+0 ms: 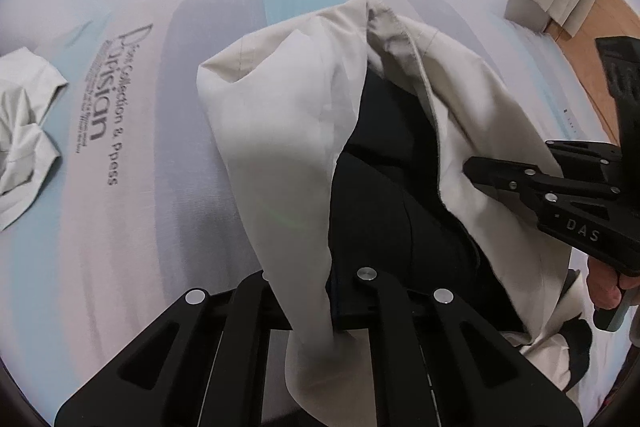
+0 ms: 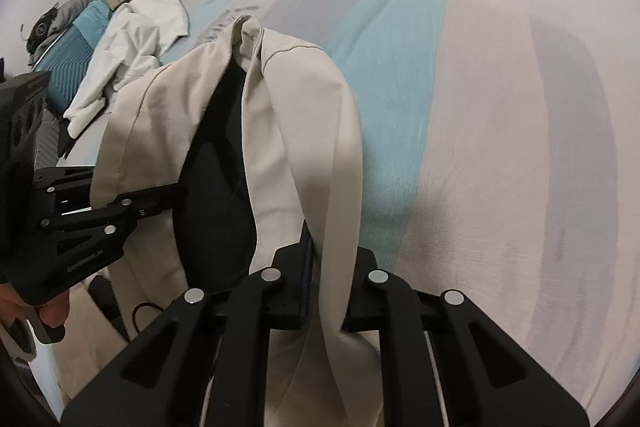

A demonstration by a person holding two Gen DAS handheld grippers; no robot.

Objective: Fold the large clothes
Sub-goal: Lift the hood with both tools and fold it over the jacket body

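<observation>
Your left gripper (image 1: 334,323) is clamped on one edge of the large beige garment with the dark lining (image 1: 280,131), which fills the centre of both frames. Your right gripper (image 2: 324,311) pinches the other edge, the cloth draping over the pastel striped bedsheet (image 2: 500,147). A crumpled white garment (image 1: 24,135) lies at the left wrist view's left edge.

Small print (image 1: 86,95) on bedsheet (image 1: 160,227): illegible.

The large cloth garment (image 1: 280,131) is beige with a black inside lining (image 1: 384,167). The bed sheet (image 2: 500,147) has pale blue, grey and cream stripes. The crumpled small cloth (image 1: 24,131) is off-white.
</observation>
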